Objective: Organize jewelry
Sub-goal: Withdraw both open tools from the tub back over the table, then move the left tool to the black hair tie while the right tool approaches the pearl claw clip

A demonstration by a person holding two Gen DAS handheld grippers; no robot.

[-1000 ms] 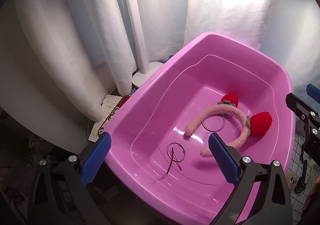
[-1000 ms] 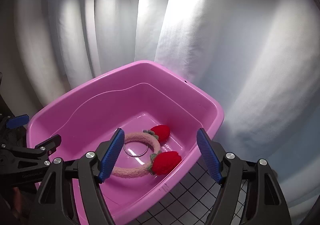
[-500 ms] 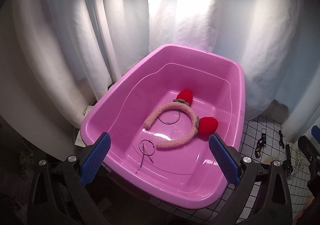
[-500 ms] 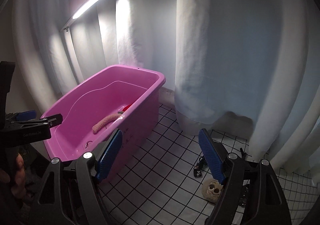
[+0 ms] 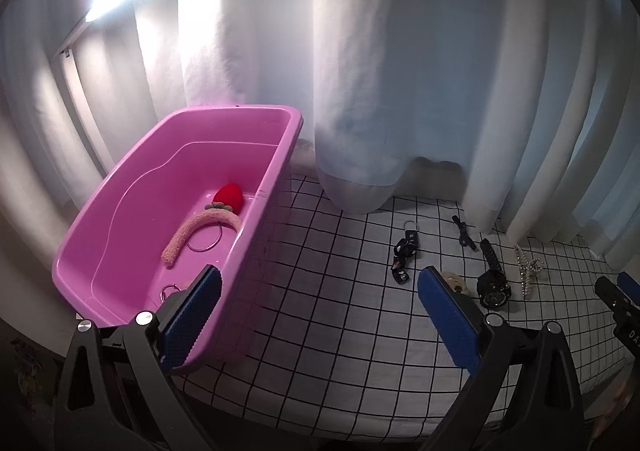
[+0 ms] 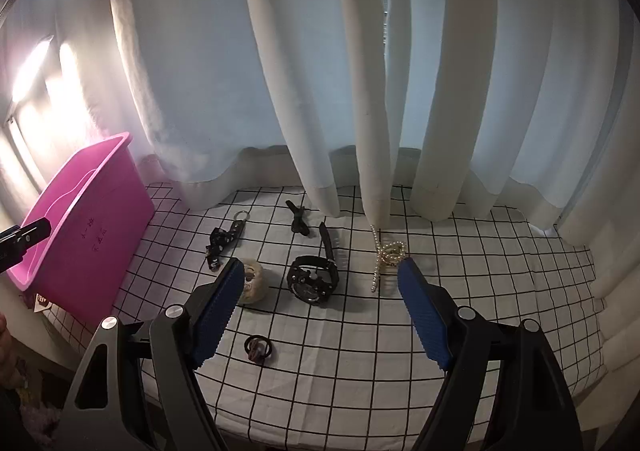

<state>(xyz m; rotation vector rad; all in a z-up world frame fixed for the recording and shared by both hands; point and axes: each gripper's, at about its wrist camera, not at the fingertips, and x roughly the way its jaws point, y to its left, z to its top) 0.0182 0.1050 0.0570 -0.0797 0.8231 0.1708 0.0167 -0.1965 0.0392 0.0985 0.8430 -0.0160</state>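
Right tongs (image 6: 320, 283) alone show dark ring (image 6: 258, 348)

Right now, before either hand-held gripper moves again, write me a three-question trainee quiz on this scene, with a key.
1. True or false: the black watch already lies inside the pink tub.
2. Which item lies nearest the right finger of the right hand-held gripper? A) pearl strand B) fuzzy headband C) keyring strap
3. Fill in: the headband's visible decoration is a red ____.

Key
1. False; it lies on the checked cloth.
2. A
3. strawberry
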